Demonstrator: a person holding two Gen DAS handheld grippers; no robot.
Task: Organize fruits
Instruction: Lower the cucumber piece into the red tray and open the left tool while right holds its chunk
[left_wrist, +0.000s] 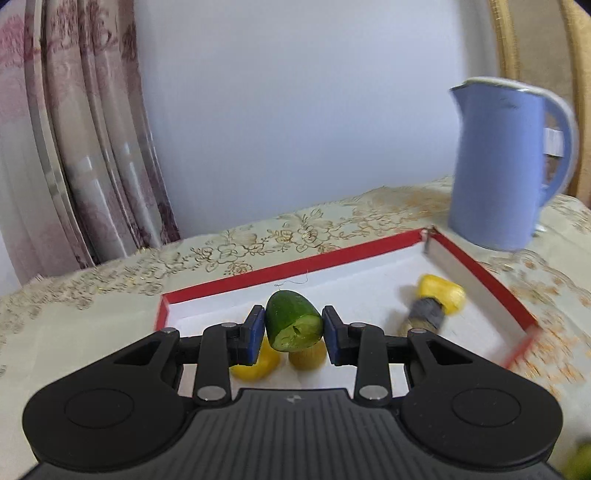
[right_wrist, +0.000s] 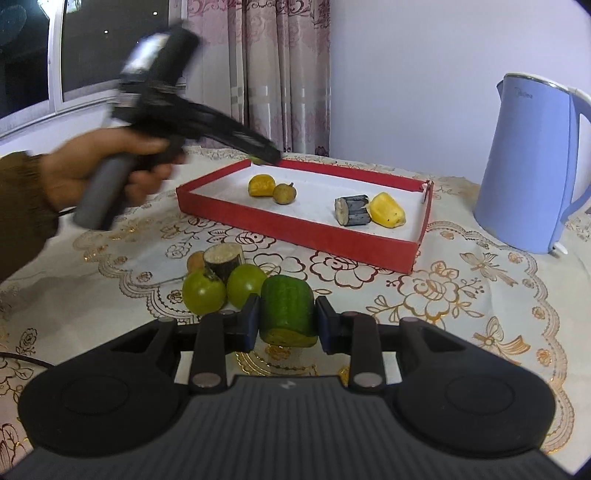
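Over the near left corner of the red tray (left_wrist: 484, 273), my left gripper (left_wrist: 293, 326) has its jaws clamped on a short green cucumber piece (left_wrist: 291, 319), cut face toward the camera, held clear above the white tray floor. Below it in the tray lie a yellow fruit piece (left_wrist: 255, 365) and a small round brownish fruit (left_wrist: 306, 356), just beside each other. Toward the tray's right end sit a dark-skinned cut stub (left_wrist: 424, 314) and a second yellow piece (left_wrist: 441, 293), touching; both are blurred in the left wrist view.

My right gripper (right_wrist: 286, 319) is low over the embroidered tablecloth (right_wrist: 424, 295) on the surface, in front of the tray's near wall. Its jaws are closed narrow on a second, thicker green cucumber chunk (right_wrist: 286, 310), pads pressing on both sides. Just left of it on the cloth stand two round green fruits (right_wrist: 205, 291), touching each other, with a dark-barked cut stub (right_wrist: 223, 258) behind them and a small tan round fruit (right_wrist: 195, 261) beside the stub.

From the right wrist view, my left hand (right_wrist: 96, 166) grips the left gripper's handle, brown sleeve (right_wrist: 22, 206) at the wrist; that tool is motion-blurred.

A blue electric kettle (right_wrist: 532, 166) stands on the cloth to the right of the tray, near but apart. Patterned curtains (left_wrist: 92, 147) hang behind.
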